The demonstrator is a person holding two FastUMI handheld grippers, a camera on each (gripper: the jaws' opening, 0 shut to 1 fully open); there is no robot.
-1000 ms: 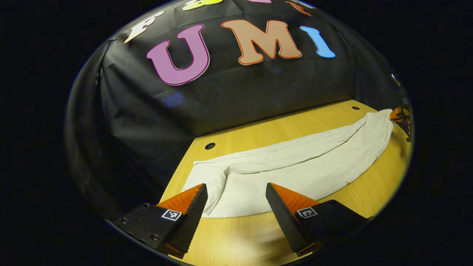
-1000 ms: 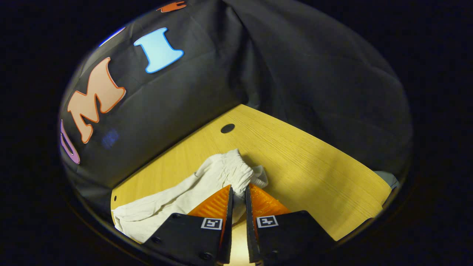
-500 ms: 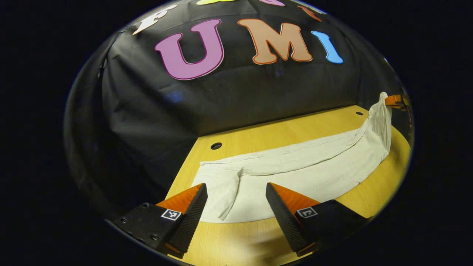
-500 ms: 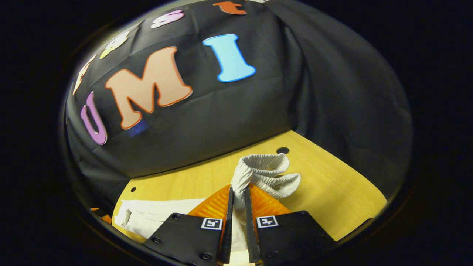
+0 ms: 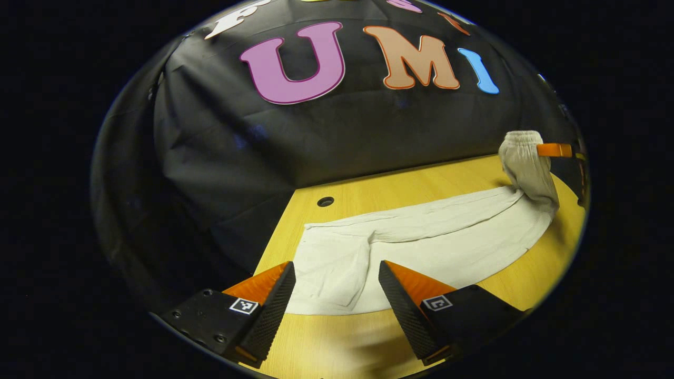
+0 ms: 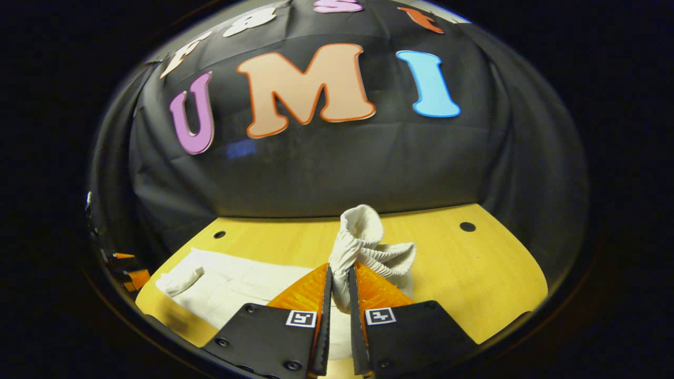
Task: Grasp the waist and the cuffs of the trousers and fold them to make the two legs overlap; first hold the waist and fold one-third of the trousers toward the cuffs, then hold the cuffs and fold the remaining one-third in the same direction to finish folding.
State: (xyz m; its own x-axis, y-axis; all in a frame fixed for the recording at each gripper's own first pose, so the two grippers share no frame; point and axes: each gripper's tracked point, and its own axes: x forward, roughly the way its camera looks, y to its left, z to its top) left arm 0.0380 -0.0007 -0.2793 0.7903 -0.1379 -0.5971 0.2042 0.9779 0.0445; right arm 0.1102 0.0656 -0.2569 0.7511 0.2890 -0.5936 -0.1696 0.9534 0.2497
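Lifting the waist (image 6: 368,239) off the table (image 6: 484,268).
My right gripper (image 6: 337,287) clenched the soft, light waistband; my left gripper (image 5: 337,289) hung released over the cuffs (image 5: 337,273), trousers (image 5: 421,237) limp ahead, best pinched at hems.

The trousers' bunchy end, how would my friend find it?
Start at the yellow wooden table, where pale trousers lie stretched out. Follow them to the end the right gripper pinches: that waistband is ribbed, gathered and lifted, while the cuffs lie flat.
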